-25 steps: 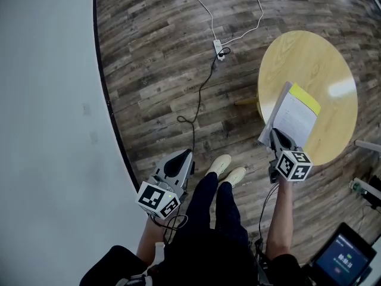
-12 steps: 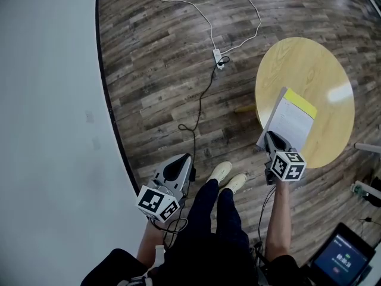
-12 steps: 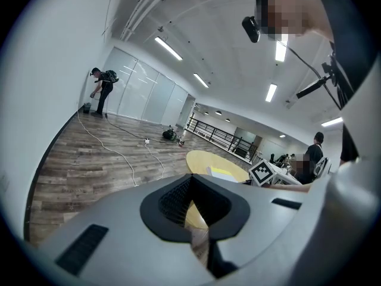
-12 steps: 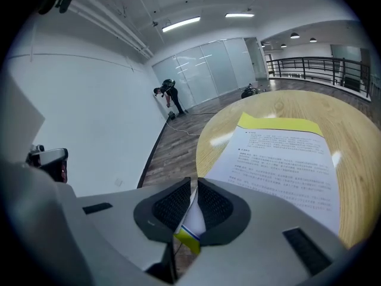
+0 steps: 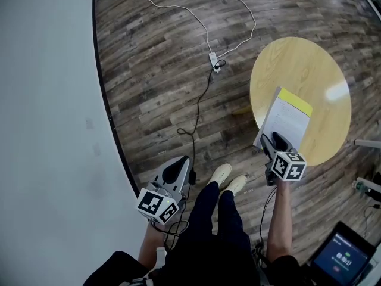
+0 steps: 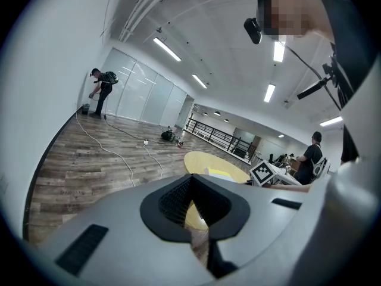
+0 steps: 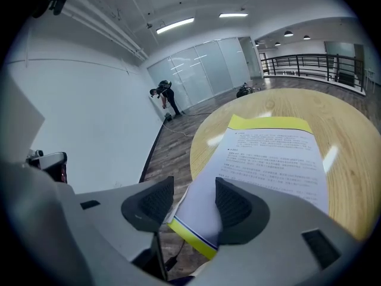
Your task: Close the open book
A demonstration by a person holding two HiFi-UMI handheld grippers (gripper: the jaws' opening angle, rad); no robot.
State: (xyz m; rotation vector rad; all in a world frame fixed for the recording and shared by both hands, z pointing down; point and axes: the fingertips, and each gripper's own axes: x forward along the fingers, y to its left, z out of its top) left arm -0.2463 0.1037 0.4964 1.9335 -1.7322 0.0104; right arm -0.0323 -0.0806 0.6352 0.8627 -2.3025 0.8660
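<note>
The right gripper (image 5: 275, 140), its jaws just opened and standing apart, straddles the near corner of the book (image 5: 287, 119), which lies flat at the near edge of the round wooden table (image 5: 309, 64); the left gripper (image 5: 177, 168) hangs closed and empty above the floor (image 5: 161, 70)

Item, right gripper (image 5: 271, 142): its fingers (image 7: 233, 206) are just opening out of a tight pinch and are now standing apart, with the near corner of the book (image 7: 271, 159) lying between them.

Item, book: the white printed leaf, tilting up off the yellow sheet a second ago, is now lying flat on the round wooden surface (image 5: 309, 64), with yellow showing only along its far edge.
</note>
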